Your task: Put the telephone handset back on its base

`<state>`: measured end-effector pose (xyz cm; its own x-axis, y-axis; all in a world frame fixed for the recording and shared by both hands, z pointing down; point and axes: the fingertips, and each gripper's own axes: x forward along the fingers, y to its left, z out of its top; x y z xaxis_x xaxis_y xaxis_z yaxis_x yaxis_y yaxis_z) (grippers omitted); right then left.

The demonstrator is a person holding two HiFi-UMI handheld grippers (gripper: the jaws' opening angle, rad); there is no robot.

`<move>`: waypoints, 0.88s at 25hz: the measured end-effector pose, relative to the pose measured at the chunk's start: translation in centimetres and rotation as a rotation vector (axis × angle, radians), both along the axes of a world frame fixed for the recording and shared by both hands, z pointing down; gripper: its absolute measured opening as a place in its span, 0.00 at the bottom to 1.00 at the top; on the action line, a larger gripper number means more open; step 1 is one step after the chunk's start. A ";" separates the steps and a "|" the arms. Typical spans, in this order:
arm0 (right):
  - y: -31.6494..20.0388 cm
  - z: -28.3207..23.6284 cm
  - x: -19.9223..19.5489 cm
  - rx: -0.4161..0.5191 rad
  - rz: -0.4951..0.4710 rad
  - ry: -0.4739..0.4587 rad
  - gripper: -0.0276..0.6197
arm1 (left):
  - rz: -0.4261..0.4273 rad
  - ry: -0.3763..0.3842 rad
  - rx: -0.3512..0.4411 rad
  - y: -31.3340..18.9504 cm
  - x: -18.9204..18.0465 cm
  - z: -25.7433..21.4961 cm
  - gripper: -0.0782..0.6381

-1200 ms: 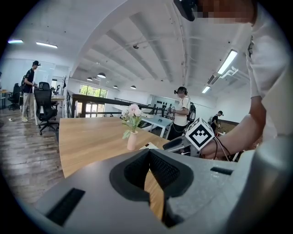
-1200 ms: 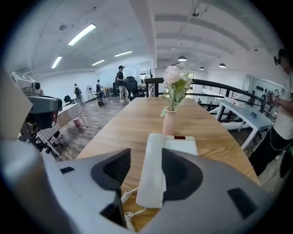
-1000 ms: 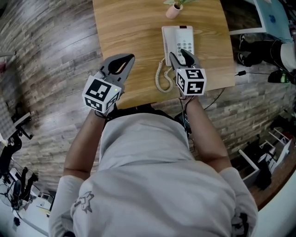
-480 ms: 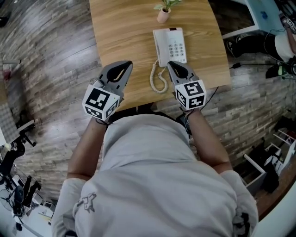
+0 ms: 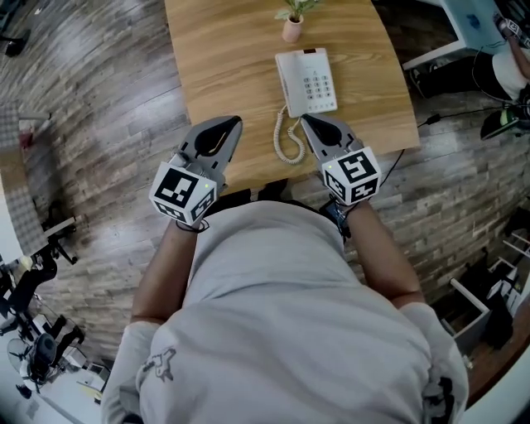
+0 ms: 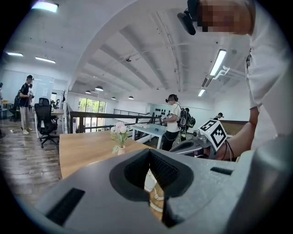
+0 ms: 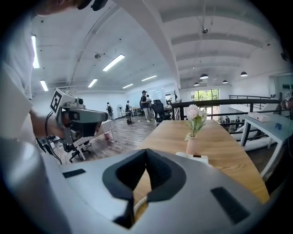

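Observation:
The white telephone [image 5: 313, 81] lies on the wooden table [image 5: 232, 58], its handset [image 5: 290, 83] resting along the base's left side. The coiled cord [image 5: 287, 141] trails toward the near edge. My right gripper [image 5: 307, 119] hovers just short of the phone, beside the cord. Its jaws have just been closing, with nothing between them, and it is now shut. My left gripper [image 5: 233, 122] is shut and empty, over the table's near edge, left of the cord. In the right gripper view the pads [image 7: 137, 169] meet; beyond them are the phone [image 7: 194, 158] and cord [image 7: 137, 203].
A small pink pot with a plant [image 5: 291, 25] stands behind the phone. The table's near edge runs just under both grippers. A white desk [image 5: 489, 29] and cables lie at the right on the plank floor. People stand far off in the room.
Both grippers drew back from the phone toward the person. The right jaws, open over the handset a second ago, have closed empty; the handset stays on the base.

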<state>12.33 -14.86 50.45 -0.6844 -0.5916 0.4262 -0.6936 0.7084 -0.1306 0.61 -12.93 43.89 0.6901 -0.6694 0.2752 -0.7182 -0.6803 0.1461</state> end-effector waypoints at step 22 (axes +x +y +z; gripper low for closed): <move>9.5 -9.8 -7.9 0.129 0.144 -0.092 0.05 | 0.202 0.033 0.095 7.2 -10.4 -5.4 0.12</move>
